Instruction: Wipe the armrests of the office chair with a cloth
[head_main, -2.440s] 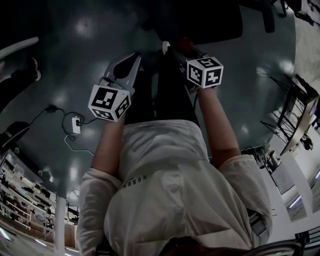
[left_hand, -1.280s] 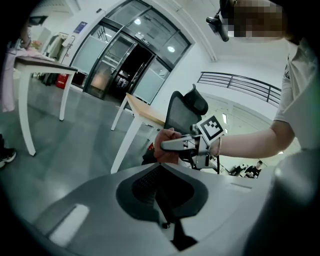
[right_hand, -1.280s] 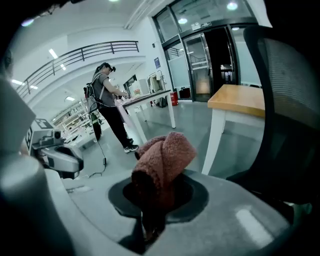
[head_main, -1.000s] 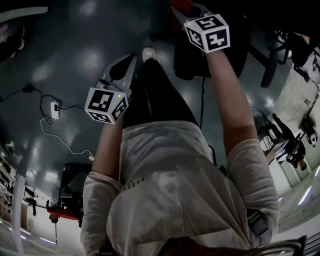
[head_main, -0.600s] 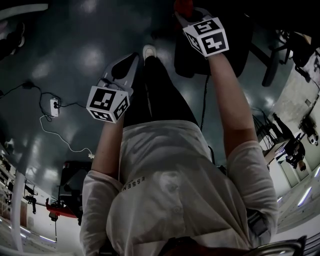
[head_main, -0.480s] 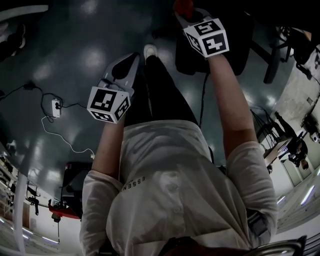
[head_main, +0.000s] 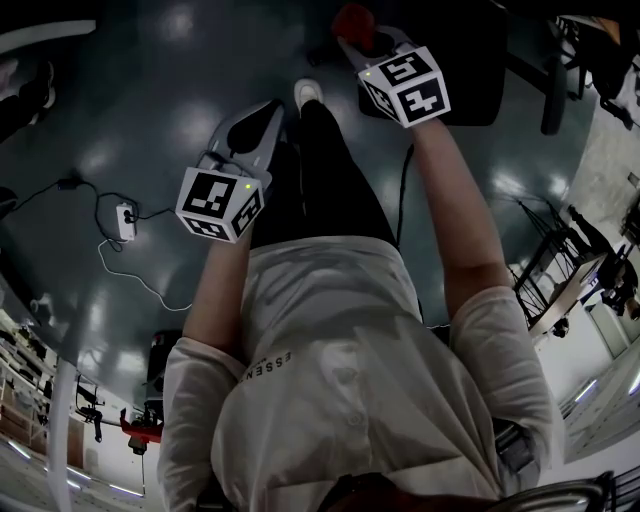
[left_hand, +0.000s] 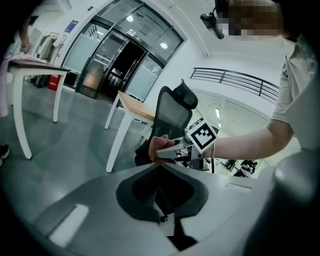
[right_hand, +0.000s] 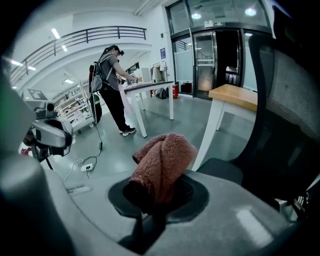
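Bulging from the right gripper (right_hand: 156, 197), a folded, nubby reddish cloth (right_hand: 164, 157).

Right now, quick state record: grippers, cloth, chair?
left gripper: shut, nothing between the jaws
right gripper: shut on cloth
cloth: reddish, bunched, held in the air
office chair: black, mesh back, right of the cloth, apart from it
armrest contact: none visible
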